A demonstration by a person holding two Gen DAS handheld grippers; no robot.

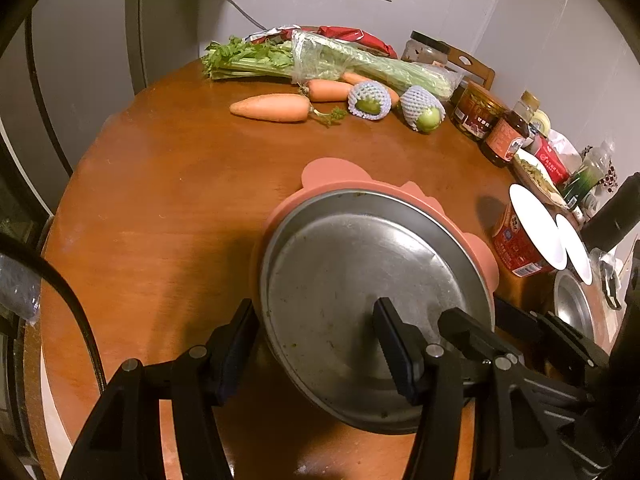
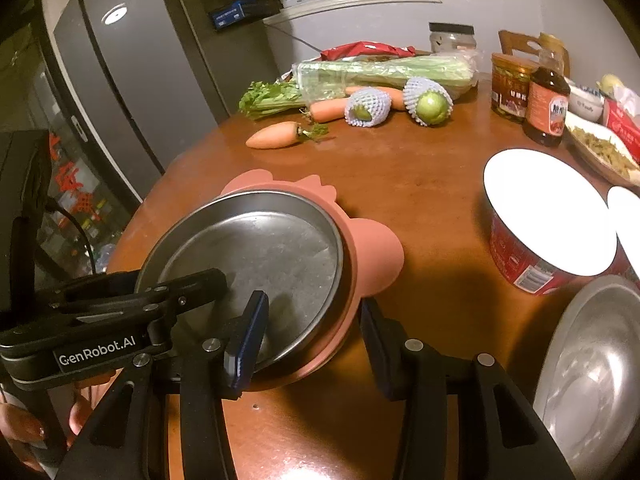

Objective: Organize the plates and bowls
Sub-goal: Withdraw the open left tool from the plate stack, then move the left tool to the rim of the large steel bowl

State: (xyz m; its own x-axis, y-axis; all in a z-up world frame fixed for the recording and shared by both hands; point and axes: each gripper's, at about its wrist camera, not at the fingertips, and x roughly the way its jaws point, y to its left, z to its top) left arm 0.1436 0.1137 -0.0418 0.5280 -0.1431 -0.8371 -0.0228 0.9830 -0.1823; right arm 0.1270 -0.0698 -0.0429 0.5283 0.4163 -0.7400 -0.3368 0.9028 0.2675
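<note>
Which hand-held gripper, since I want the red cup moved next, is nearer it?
Right. It straddles the steel plate's rim on the cup's side; the left straddles the far rim.

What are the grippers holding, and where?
Nothing looks gripped. The left gripper and the right gripper each straddle the near rim of the metal plate, one finger inside, one outside, jaws wide; the right also spans the pink mat.

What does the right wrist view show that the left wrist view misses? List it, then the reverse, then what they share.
Only the right wrist view: the grey fridge and a hand at the lower left edge.
Only the left wrist view: a clear bottle with green inside at the far right.
Both: the steel plate on the pink mat, the nearest carrot and the red cup.
</note>
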